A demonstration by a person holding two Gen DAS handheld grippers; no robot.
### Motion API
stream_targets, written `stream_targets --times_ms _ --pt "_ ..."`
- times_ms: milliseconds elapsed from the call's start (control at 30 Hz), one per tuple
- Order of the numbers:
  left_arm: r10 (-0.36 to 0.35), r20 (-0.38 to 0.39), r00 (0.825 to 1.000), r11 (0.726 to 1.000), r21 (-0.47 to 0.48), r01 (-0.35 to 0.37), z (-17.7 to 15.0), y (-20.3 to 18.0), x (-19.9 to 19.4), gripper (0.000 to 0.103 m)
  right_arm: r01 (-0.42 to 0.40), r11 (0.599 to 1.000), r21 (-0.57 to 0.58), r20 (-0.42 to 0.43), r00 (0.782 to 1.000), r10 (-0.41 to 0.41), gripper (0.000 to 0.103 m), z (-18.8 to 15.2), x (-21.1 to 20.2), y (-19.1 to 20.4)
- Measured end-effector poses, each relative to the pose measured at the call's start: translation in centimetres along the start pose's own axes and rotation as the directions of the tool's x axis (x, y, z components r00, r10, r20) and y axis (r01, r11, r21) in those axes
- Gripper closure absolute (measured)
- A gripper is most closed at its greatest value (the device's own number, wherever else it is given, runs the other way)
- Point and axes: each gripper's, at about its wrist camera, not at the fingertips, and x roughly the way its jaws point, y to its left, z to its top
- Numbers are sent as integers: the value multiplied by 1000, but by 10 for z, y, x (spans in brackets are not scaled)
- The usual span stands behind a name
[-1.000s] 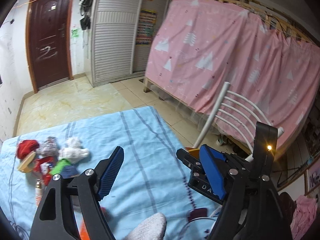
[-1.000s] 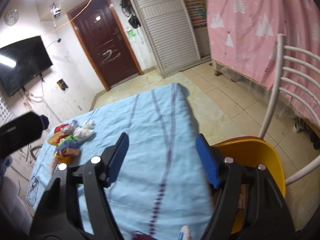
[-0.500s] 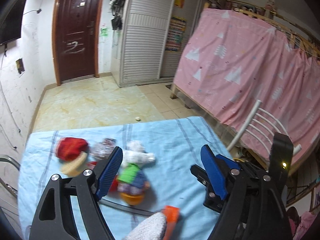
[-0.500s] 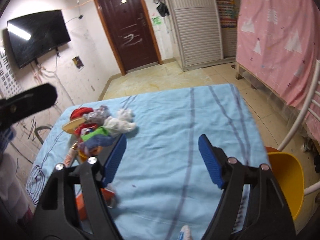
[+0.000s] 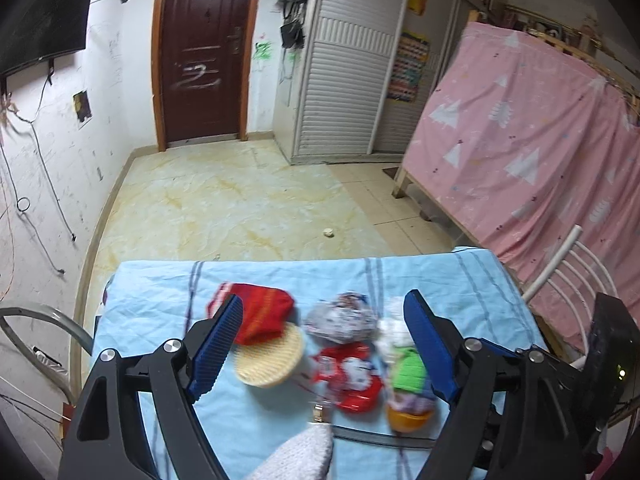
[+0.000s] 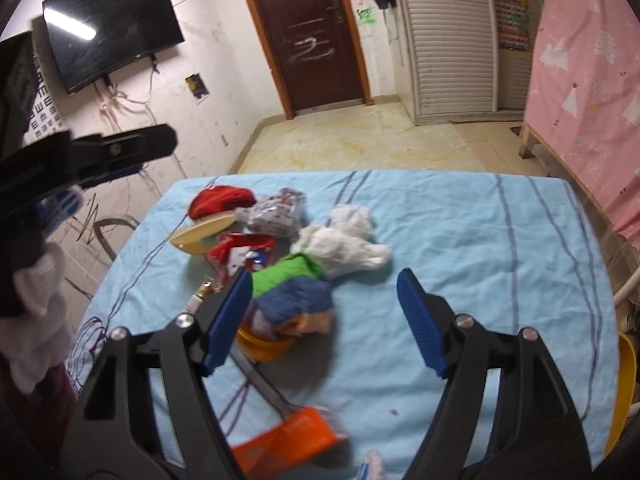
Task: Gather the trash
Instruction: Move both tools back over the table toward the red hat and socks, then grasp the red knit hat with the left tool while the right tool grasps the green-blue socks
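Note:
A pile of trash lies on the blue-clothed table [image 5: 160, 292]: a red crumpled wrapper [image 5: 260, 316], a tan round lid [image 5: 272, 360], a silvery wrapper [image 5: 344, 320], a red-and-white packet [image 5: 352, 376], white tissue [image 6: 344, 244], a green wrapper [image 6: 284, 276], a blue scrap [image 6: 300, 300] and an orange cup [image 6: 264, 348]. My left gripper [image 5: 324, 306] hovers over the pile's near side. Its jaws are opening, and the pads touch nothing. My right gripper [image 6: 324, 280] is open beside the pile's right end, clear of it.
An orange brush [image 6: 288, 440] with a black handle lies at the near table edge. A yellow chair [image 6: 626, 380] with a white rail back [image 5: 560, 264] stands right of the table. A pink-curtained bed [image 5: 520, 140] is beyond it. A metal frame [image 5: 40, 320] is left.
Both grippers have swung left across the table. The trash pile has come from the left edge of each view to lie in front of the fingers.

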Motion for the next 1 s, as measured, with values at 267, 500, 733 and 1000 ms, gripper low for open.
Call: stream_targets --times_ms 267,500,733,1000 --pt "36 -32 999 999 -9 -36 7 26 23 26 1 1000 -24 -37 999 -2 29 1 19 10" --pt "58 -135 989 997 -41 -64 4 46 65 25 -3 998 -61 -74 997 -2 29 -1 28 21" --pt "21 -240 970 995 -92 -44 -3 63 102 25 -7 999 -49 -98 995 2 29 -1 35 19" --pt "-10 -278 961 997 -79 -12 -10 64 120 26 -32 999 16 -121 992 34 29 -1 42 9"
